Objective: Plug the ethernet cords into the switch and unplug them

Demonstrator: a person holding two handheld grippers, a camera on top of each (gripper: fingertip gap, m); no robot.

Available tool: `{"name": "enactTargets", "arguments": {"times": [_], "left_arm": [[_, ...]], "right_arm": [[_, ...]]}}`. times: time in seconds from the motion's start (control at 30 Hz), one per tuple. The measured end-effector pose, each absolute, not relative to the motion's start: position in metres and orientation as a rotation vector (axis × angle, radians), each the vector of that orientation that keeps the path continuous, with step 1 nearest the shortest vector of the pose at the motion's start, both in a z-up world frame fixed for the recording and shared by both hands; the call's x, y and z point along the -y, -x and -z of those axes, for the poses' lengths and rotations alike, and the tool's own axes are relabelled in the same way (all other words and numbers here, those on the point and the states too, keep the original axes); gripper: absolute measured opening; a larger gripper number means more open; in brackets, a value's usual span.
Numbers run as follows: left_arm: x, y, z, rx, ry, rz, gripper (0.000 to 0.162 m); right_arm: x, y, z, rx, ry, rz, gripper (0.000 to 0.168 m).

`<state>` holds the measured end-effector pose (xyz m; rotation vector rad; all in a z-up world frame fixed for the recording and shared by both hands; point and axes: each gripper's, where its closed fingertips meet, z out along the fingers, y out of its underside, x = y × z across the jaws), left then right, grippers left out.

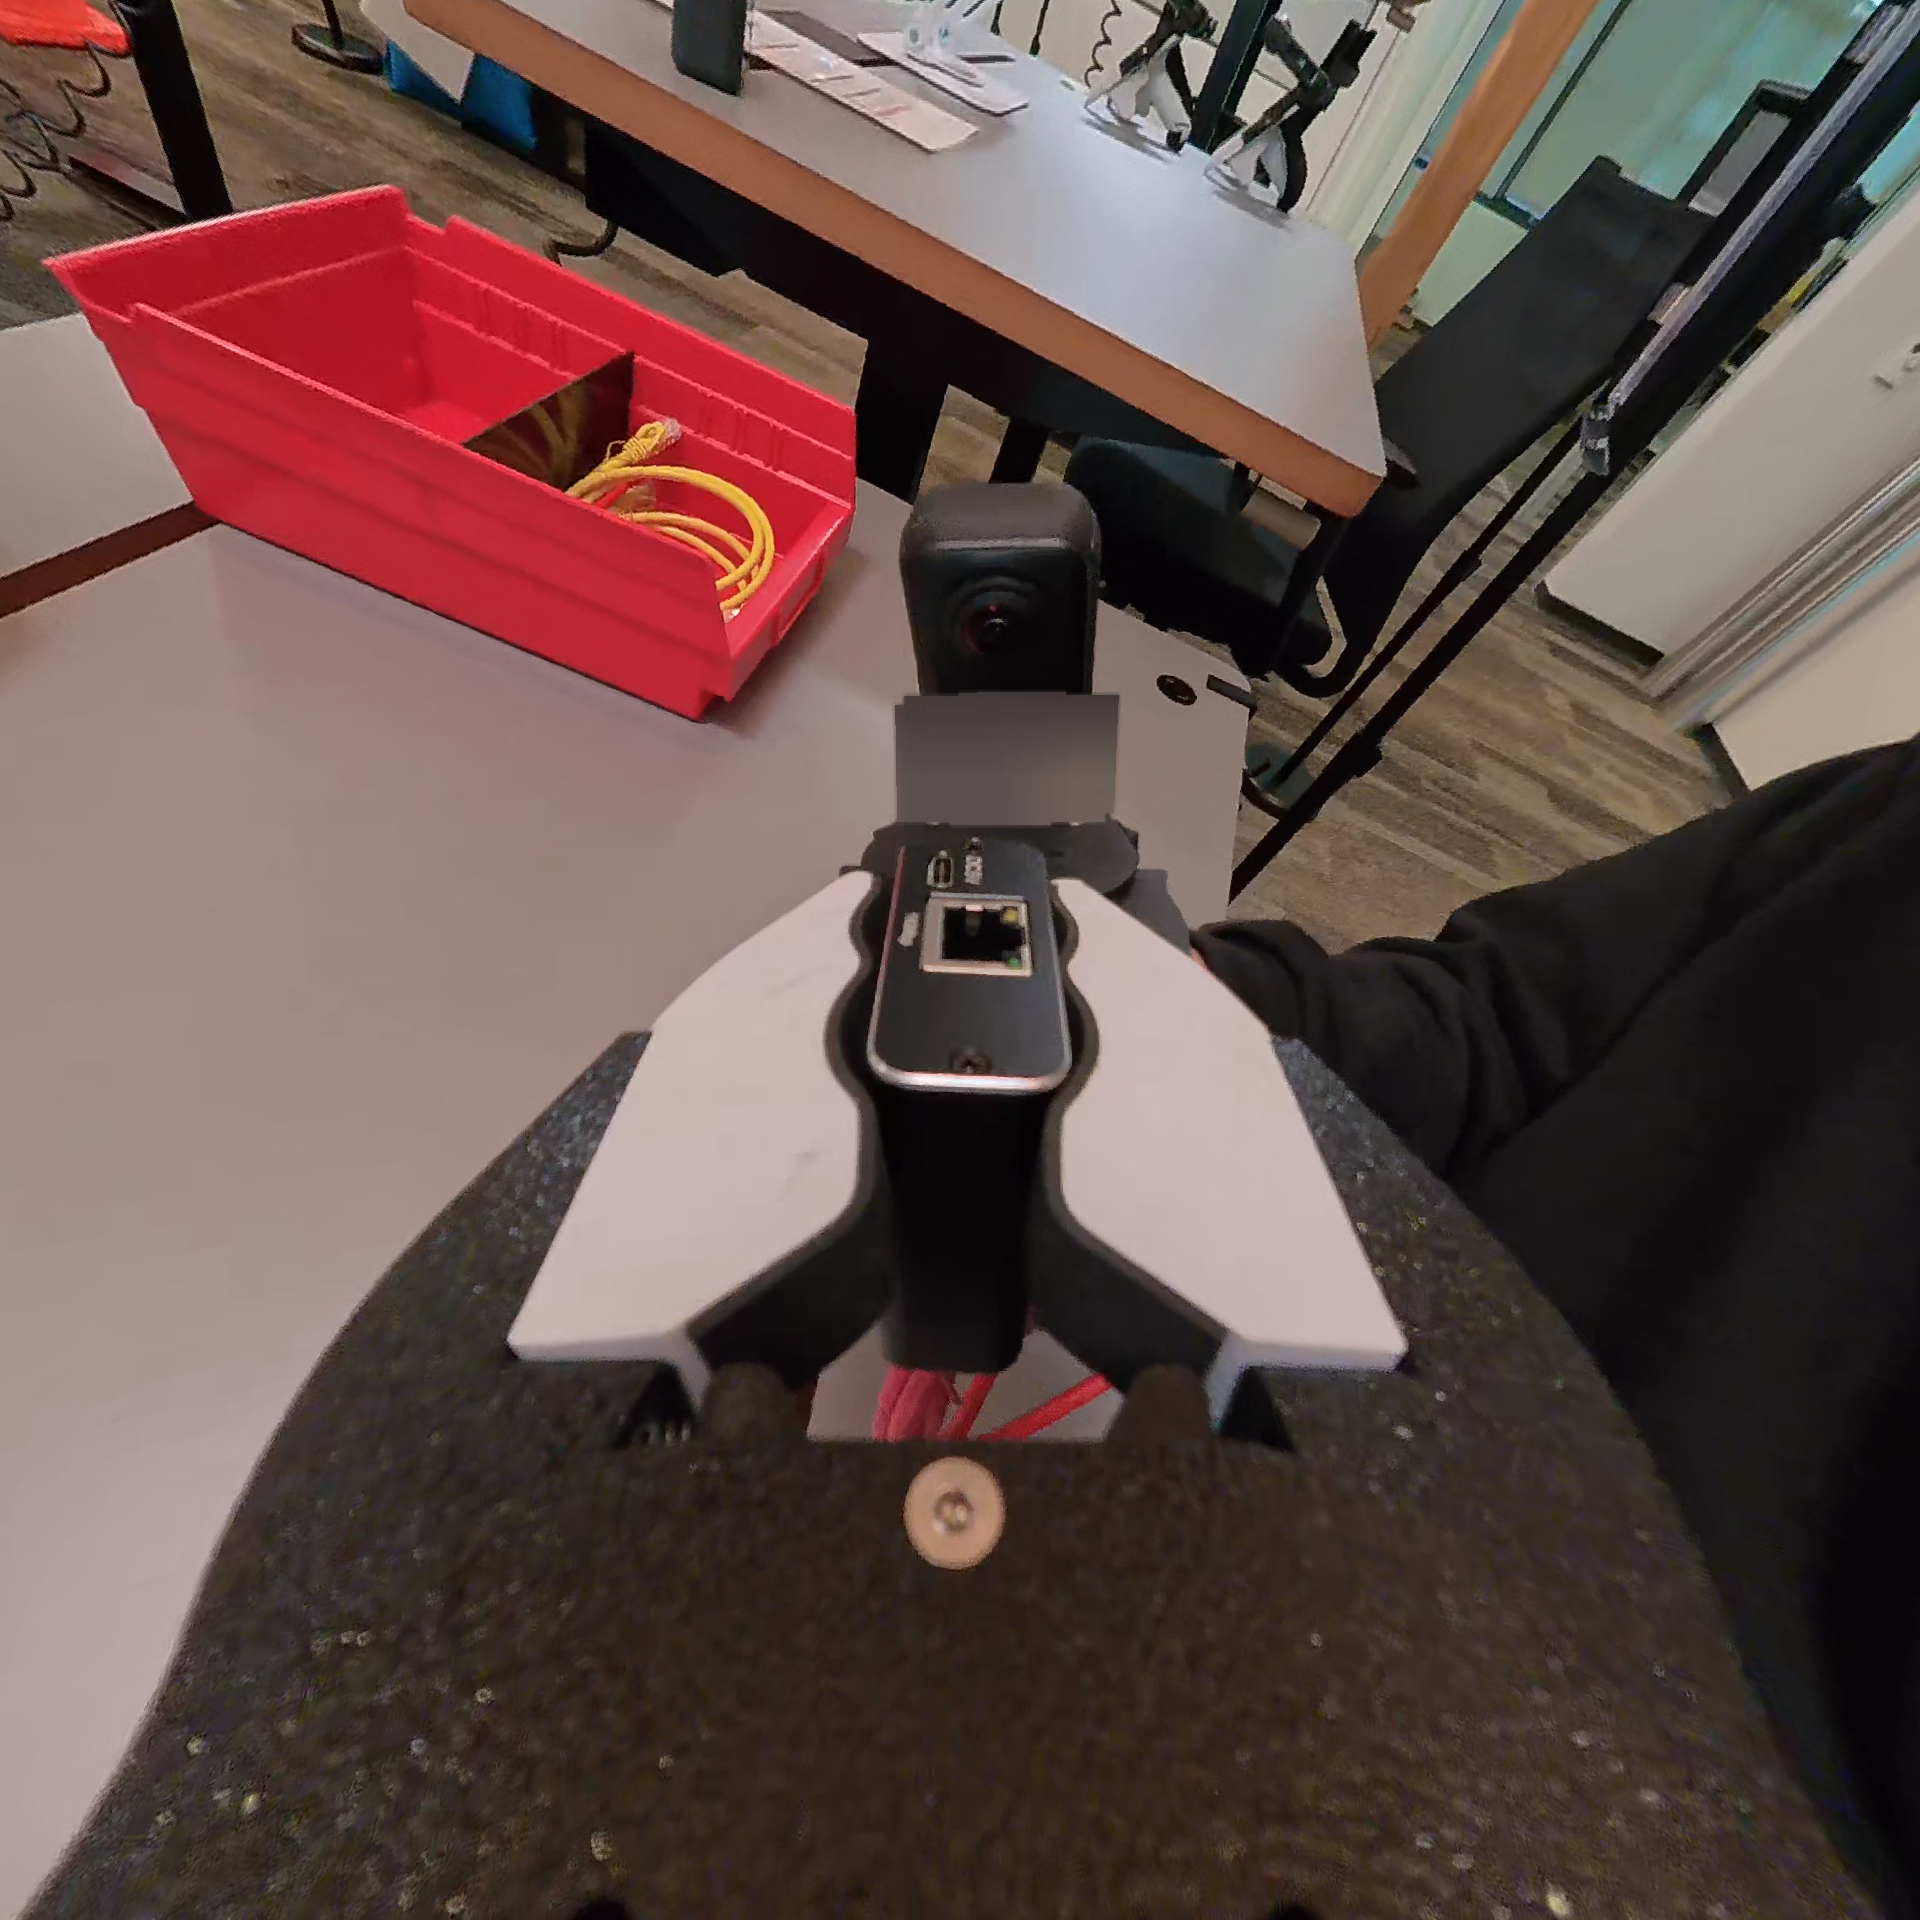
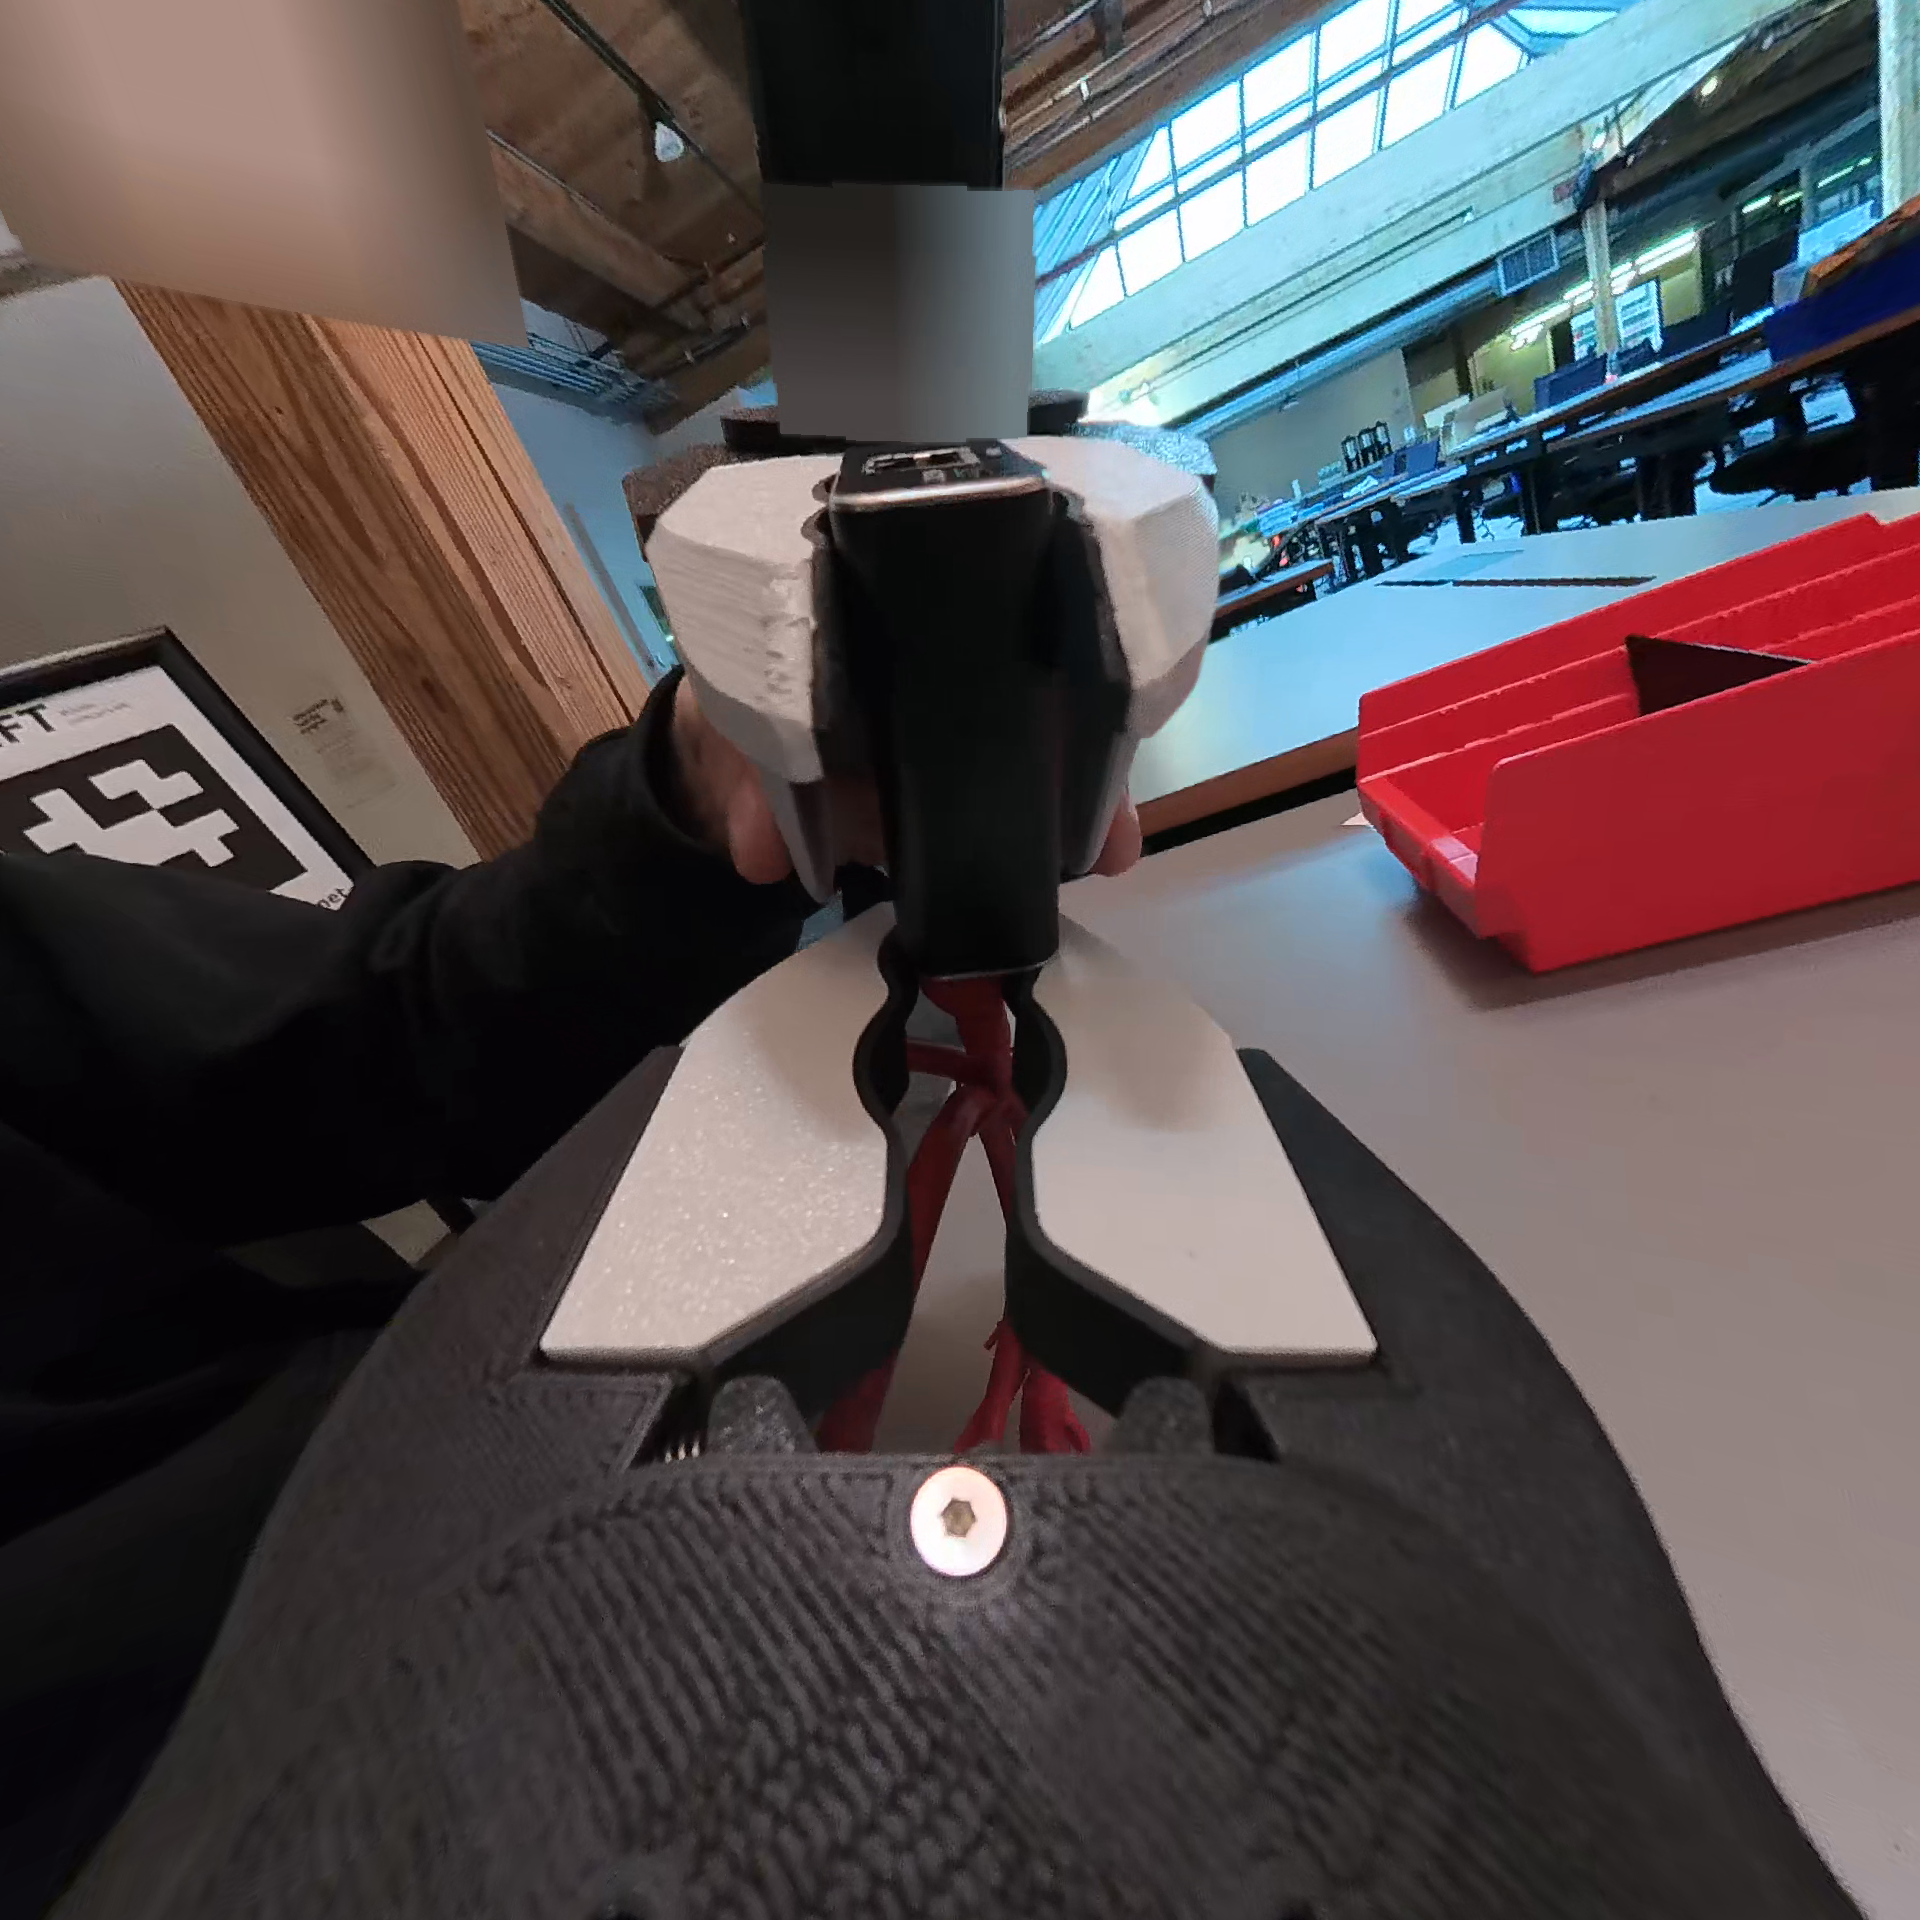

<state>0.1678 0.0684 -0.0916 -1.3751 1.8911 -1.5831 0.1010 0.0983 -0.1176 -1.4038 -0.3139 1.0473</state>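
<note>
The left hand-held gripper (image 1: 961, 997) pinches a slim black switch (image 1: 971, 987), holding it upright above the grey desk (image 1: 312, 831). Its top face shows one empty network port. Red cords (image 2: 977, 1081) hang from its lower end.

In the right wrist view the right hand-held gripper (image 2: 961, 997) sits just under the switch, its fingers partly spread around the red cords; whether they grip any cord cannot be told.

A red bin (image 1: 436, 436) stands on the desk at ten o'clock in the left wrist view, with coiled yellow cords (image 1: 686, 509) in its near compartment.

Likely risks: the narrow switch may twist or slip in the pinch under a pull on a cord, and tangled red cords could drag together.
</note>
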Motion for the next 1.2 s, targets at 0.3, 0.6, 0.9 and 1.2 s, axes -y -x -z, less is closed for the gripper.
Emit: {"name": "enactTargets", "arguments": {"times": [0.3, 0.6, 0.9, 1.2], "left_arm": [[-0.069, -0.169, 0.092, -1.866, 1.39, 1.626, 0.027], [-0.07, -0.168, 0.094, -1.851, 1.405, 1.635, 0.027], [-0.075, -0.171, 0.095, -1.794, 1.44, 1.728, 0.027], [-0.09, -0.173, 0.11, -1.737, 1.508, 1.766, 0.027]], "right_arm": [[-0.099, -0.101, 0.118, 0.298, 1.394, -1.058, 0.016], [-0.101, -0.097, 0.121, 0.3, 1.405, -1.076, 0.017], [-0.102, -0.098, 0.123, 0.287, 1.412, -1.088, 0.016], [-0.113, -0.101, 0.137, 0.167, 1.421, -1.176, 0.016]]}}
